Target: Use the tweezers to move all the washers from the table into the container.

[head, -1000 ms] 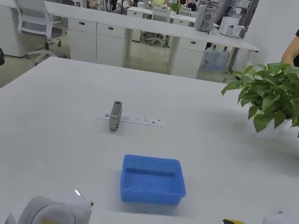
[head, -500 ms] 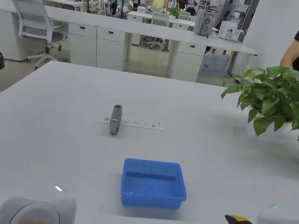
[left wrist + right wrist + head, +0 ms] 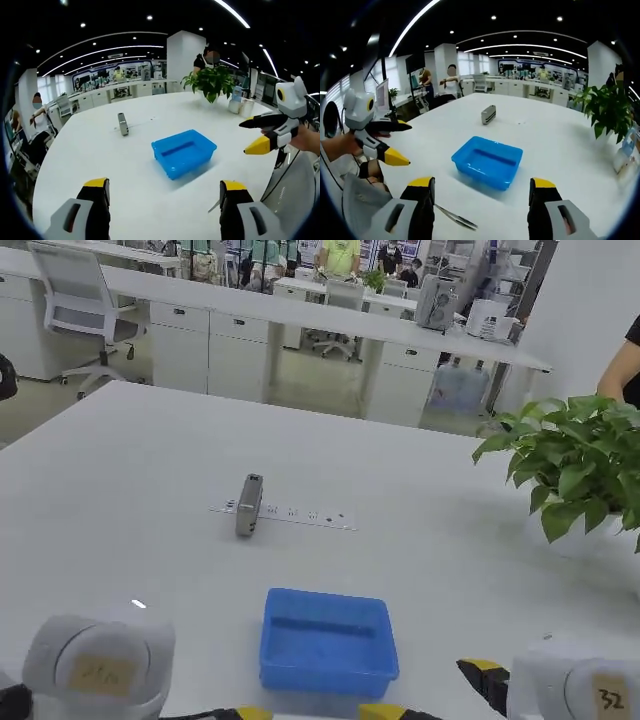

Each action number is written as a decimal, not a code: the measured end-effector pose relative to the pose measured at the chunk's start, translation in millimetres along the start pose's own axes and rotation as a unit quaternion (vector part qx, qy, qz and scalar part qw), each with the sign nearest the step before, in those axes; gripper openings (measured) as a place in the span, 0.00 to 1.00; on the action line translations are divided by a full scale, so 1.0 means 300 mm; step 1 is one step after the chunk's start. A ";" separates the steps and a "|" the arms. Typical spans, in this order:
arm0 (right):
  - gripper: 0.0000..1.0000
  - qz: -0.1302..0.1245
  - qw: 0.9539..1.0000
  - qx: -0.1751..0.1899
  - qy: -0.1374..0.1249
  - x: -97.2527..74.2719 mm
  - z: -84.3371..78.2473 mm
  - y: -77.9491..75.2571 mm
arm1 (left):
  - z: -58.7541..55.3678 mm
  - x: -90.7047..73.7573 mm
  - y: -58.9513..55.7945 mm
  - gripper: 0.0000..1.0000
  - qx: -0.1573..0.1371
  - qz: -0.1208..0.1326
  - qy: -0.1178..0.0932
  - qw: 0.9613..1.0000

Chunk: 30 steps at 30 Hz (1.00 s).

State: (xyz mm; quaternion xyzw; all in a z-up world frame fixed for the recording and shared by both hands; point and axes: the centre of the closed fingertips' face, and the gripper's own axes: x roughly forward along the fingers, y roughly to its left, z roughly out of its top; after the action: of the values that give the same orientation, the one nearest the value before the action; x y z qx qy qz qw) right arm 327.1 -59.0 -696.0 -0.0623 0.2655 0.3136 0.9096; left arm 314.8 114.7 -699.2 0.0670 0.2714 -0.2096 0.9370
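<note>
Both sets of jaws are spread wide, left gripper (image 3: 165, 187) and right gripper (image 3: 482, 182). Tweezers (image 3: 452, 216) lie on the table (image 3: 120, 500) right by the right gripper's jaws. Blue container (image 3: 328, 640) sits just past them, plant (image 3: 575, 465) further back.

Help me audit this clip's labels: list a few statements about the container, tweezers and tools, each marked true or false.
1. The blue container sits on the white table. True.
2. The right tool grips the tweezers. False: its jaws are open and empty; the tweezers lie on the table.
3. The left tool is open. True.
4. The plant stands inside the container. False: it stands on the table, apart from the container.
</note>
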 end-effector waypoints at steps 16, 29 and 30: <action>0.76 -0.001 1.000 0.000 0.001 0.003 0.009 -0.023 | 0.021 0.009 0.008 0.92 0.029 0.000 0.004 1.000; 0.76 -0.004 1.000 0.001 -0.001 -0.002 0.008 -0.035 | 0.018 0.005 0.009 0.93 0.031 0.001 0.008 0.999; 0.76 -0.004 1.000 0.001 -0.001 -0.003 0.008 -0.035 | 0.018 0.004 0.009 0.92 0.032 0.002 0.008 0.999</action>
State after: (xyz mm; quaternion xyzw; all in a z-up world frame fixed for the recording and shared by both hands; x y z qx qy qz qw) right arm 334.0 -67.1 -694.1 -0.0617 0.2644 0.3097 0.9112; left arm 319.5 115.5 -695.1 0.0987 0.2723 -0.2158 0.9325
